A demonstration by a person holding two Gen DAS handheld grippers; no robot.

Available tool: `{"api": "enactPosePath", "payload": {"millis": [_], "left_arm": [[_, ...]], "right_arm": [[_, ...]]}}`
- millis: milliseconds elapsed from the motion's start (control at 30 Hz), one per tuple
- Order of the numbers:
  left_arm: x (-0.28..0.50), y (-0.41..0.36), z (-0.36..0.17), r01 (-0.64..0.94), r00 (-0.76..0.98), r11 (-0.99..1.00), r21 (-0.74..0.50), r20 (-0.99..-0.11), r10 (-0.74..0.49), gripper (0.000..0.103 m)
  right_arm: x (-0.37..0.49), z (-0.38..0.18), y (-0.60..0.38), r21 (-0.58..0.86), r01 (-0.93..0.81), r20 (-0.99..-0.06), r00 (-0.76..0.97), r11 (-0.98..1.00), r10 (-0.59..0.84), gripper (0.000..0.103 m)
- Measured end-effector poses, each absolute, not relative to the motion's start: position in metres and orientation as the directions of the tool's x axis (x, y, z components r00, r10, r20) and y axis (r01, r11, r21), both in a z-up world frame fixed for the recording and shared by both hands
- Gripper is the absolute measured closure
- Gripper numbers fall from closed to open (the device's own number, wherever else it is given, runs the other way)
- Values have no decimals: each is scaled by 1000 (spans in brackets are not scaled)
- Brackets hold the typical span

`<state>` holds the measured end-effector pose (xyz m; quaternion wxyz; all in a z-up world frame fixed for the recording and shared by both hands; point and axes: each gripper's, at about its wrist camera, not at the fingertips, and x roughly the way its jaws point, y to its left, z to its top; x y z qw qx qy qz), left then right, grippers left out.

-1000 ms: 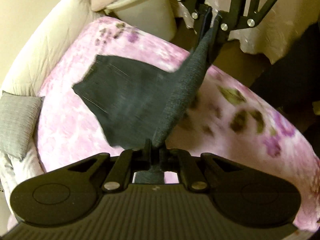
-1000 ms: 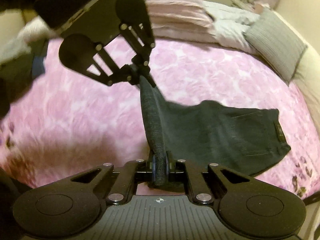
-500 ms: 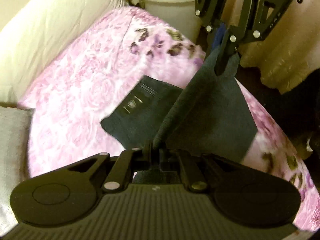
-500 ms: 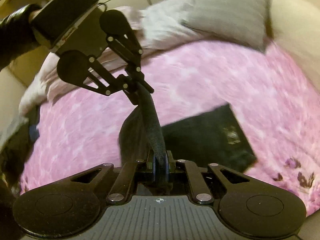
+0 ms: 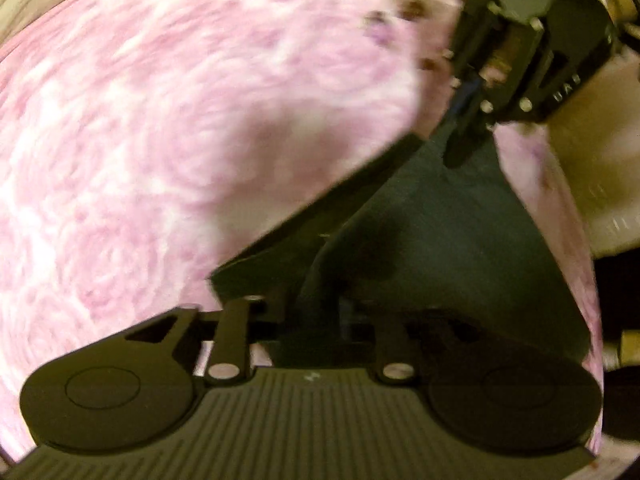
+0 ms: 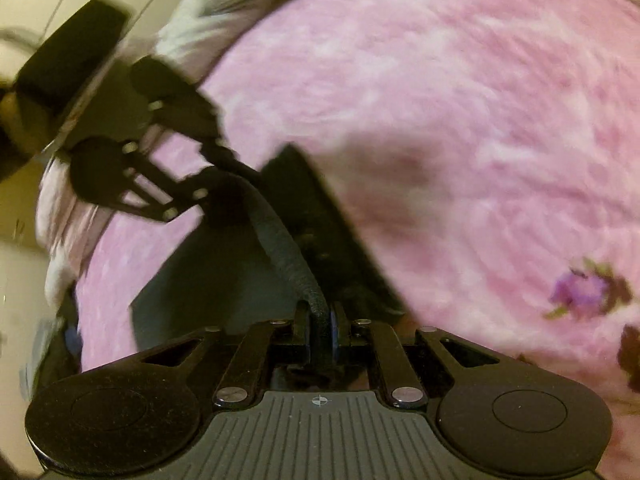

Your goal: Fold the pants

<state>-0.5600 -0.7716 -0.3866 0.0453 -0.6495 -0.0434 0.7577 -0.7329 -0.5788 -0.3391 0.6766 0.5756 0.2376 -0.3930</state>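
I have both grippers clamped on one edge of the pants (image 5: 440,248), over the pink bed (image 5: 160,120). My left gripper (image 5: 310,316) sees the right gripper (image 5: 466,148) at one o'clock; both views are blurred.

Both wrist views look closely down, facing each other, sharing the pants (image 5: 440,240) and bedspread (image 6: 460,100).

I am holding my left gripper (image 5: 312,320) clamped on a fold of the pants (image 5: 440,248), jaws pressed together. My right gripper (image 6: 320,328) is pinching the same hem edge, jaws closed, and each gripper is facing the other, near together.
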Motion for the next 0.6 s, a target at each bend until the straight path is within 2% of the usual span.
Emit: {"api": "enactPosePath", "payload": {"millis": [167, 233, 367, 433, 600], "left_arm": [[-525, -791, -369, 228, -242, -968, -107, -969, 50, 71], [-511, -789, -359, 291, -266, -953, -81, -964, 1, 77], [-497, -777, -356, 374, -349, -910, -177, -936, 39, 81], [-503, -768, -371, 363, -332, -920, -151, -943, 24, 85], [-512, -773, -407, 425, -316, -898, -113, -948, -30, 86]], "right_arm": [[-752, -332, -553, 571, 816, -780, 505, -89, -369, 79], [-752, -323, -541, 550, 828, -788, 471, -110, -397, 74], [-745, -314, -525, 546, 826, -787, 448, -140, -424, 74], [-736, -325, -528, 513, 847, -810, 424, -140, -404, 80], [-735, -352, -548, 484, 861, -828, 393, -157, -399, 80]]}}
